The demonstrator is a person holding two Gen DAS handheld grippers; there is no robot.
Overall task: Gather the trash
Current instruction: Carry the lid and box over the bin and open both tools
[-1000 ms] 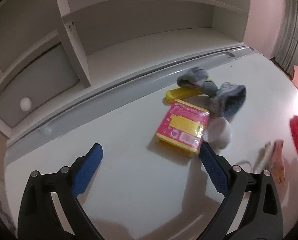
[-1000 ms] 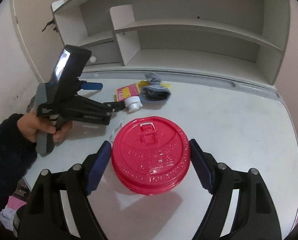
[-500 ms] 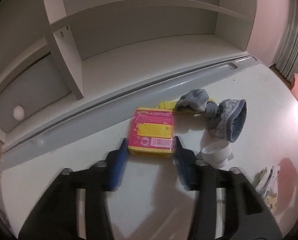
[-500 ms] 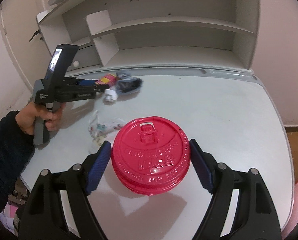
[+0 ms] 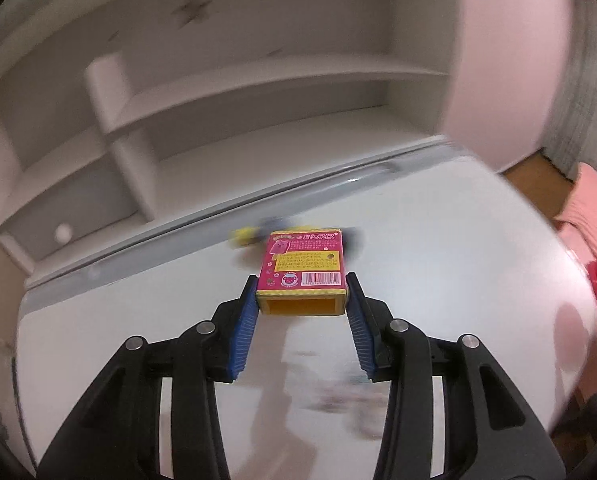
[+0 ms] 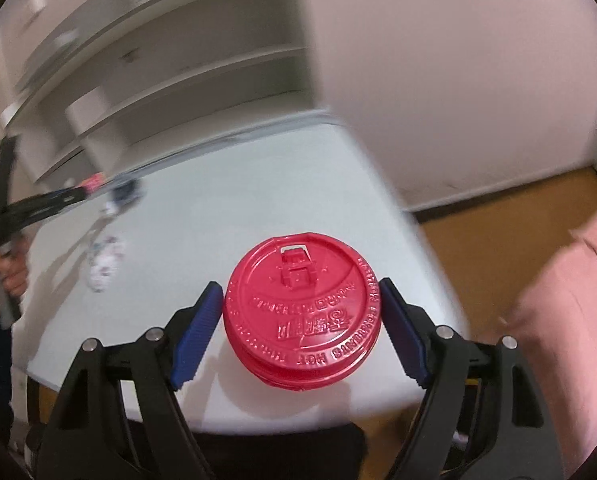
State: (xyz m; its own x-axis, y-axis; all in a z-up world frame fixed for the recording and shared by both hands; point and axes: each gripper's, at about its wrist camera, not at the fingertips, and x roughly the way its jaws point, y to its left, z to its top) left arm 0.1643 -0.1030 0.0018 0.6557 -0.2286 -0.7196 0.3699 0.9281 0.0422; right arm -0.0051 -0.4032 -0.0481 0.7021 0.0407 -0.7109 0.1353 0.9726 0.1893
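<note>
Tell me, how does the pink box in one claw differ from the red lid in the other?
The pink box is flat-sided and rectangular, with one end open onto a yellow inside; the red lid is round and domed. The box has printed pictures and a barcode; the lid has raised lettering in its own red. The box sits in the left gripper, the lid in the right gripper. Both are clamped between blue pads.

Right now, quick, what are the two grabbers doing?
Left gripper: closed on the pink and yellow box.
Right gripper: closed on the red cup lid.
</note>
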